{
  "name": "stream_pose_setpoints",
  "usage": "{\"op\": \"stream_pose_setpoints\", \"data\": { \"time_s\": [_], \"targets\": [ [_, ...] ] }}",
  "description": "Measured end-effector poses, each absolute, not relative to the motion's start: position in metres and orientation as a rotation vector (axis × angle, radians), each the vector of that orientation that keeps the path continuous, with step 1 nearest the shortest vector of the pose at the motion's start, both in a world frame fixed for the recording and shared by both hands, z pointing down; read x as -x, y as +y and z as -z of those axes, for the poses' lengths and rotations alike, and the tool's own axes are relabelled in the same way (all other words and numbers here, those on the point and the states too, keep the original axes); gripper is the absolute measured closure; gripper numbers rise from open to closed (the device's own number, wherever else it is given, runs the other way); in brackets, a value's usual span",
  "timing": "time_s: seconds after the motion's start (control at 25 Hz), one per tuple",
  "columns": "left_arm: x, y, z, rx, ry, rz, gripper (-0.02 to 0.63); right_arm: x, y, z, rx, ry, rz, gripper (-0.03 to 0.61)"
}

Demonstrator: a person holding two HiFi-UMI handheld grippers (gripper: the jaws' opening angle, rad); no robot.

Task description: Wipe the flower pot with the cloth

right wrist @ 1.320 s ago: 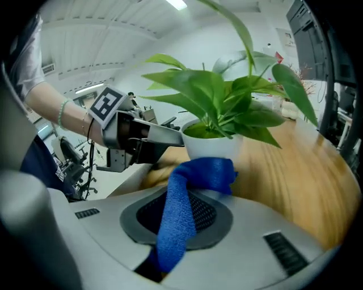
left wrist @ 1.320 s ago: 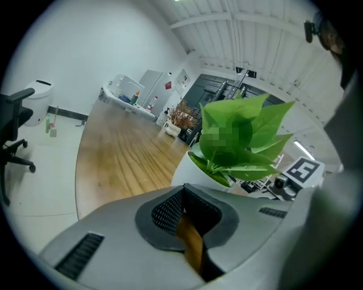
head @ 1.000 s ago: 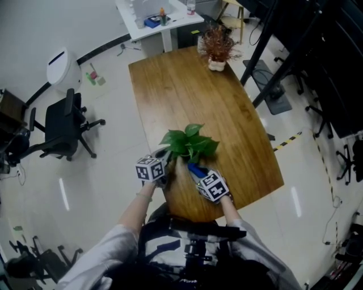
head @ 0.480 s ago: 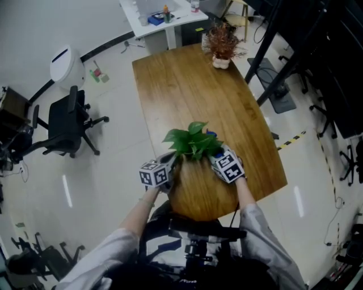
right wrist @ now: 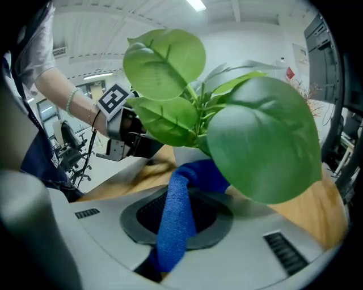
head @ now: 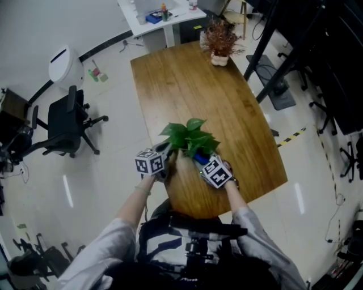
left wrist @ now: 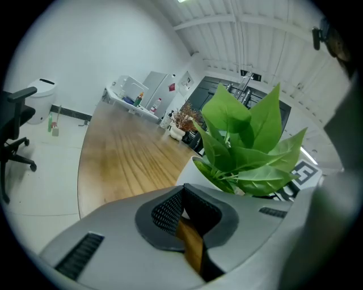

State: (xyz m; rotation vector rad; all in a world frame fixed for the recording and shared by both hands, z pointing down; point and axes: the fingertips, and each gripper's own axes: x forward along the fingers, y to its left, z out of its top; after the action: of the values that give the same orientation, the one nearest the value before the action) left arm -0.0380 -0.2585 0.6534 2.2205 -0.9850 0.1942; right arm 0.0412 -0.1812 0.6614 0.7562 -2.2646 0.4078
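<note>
A leafy green plant [head: 189, 137] stands in a white flower pot [left wrist: 190, 173] near the near end of the wooden table [head: 193, 90]. In the head view the leaves hide most of the pot. My left gripper [head: 167, 160] is at the pot's left side. In the left gripper view its jaws [left wrist: 182, 192] are shut on the pot's rim. My right gripper [head: 202, 161] is at the pot's near right side, shut on a blue cloth [right wrist: 176, 226]. The cloth's upper end lies against the pot's wall [right wrist: 189, 154].
A dried reddish plant in a small white pot [head: 218, 41] stands at the table's far end. The table's rounded near edge is just below my grippers. A black office chair [head: 65, 127] is on the floor at left, and a white desk [head: 161, 17] stands beyond the table.
My right gripper, with the cloth, swung out to the pot's right side and has come back round to its near side. The left gripper has stayed at the pot.
</note>
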Motion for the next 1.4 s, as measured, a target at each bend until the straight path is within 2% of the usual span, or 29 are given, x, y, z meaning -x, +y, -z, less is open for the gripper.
{"op": "stream_pose_setpoints", "data": {
  "time_s": [0.24, 0.64, 1.08, 1.4],
  "targets": [
    [0.038, -0.275, -0.652, -2.201, -0.990, -0.171, 0.607, -0.023, -0.174, -0.664, -0.819, -2.275, -0.502, 0.522],
    [0.061, -0.239, -0.623, -2.294, -1.008, -0.114, 0.607, -0.050, -0.148, -0.639, -1.230, -2.313, -0.900, 0.522],
    [0.069, -0.166, -0.568, -2.453, -0.847, -0.048, 0.607, -0.033, -0.095, -0.589, -1.663, -2.307, -0.926, 0.523],
    [0.084, -0.129, -0.547, -2.485, -0.844, -0.030, 0.607, -0.016, -0.074, -0.579, -1.668, -2.301, -0.886, 0.523]
  ]
}}
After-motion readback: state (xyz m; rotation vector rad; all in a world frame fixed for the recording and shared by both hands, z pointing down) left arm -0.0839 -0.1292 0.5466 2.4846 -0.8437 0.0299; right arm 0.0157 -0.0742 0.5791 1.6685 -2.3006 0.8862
